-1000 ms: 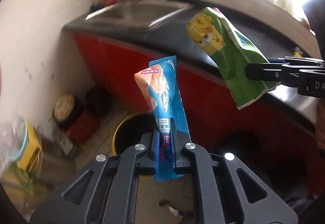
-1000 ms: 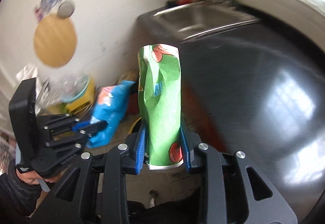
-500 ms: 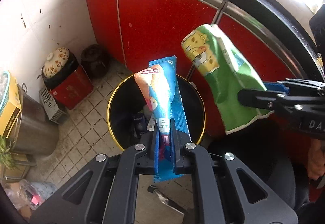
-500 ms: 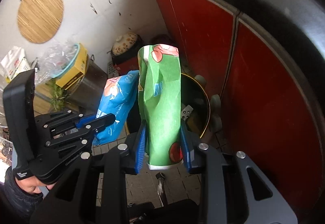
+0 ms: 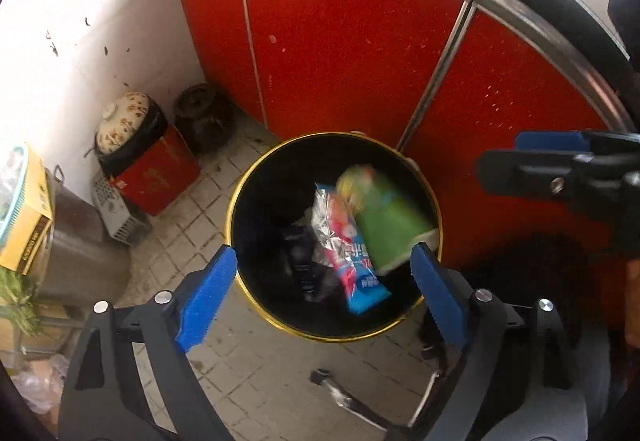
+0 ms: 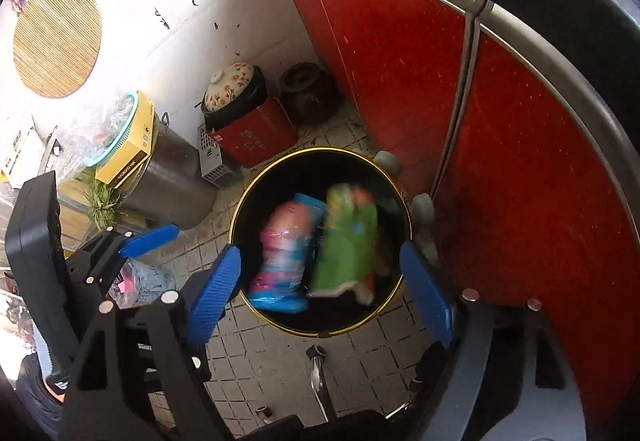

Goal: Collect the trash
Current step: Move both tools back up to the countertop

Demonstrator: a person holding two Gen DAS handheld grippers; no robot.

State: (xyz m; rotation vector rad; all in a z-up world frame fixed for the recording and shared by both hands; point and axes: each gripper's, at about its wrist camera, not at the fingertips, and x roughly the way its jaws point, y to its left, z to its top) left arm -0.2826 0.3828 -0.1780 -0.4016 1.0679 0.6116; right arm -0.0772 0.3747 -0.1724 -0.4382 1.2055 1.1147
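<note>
Above the bin (image 5: pixel 434 201), my left gripper (image 5: pixel 324 283) and right gripper (image 6: pixel 320 291) have just sprung wide, empty. The blue wrapper (image 5: pixel 356 273) and green bag (image 6: pixel 348 241) tumble inside; the green bag, nearest the rim, might snag there.

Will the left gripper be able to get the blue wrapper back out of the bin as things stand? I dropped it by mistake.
Probably yes. The left gripper is open and empty, poised over the mouth of the black bin. The blue wrapper lies on top of the trash, uncovered, though the green bag crowds it on one side.
</note>
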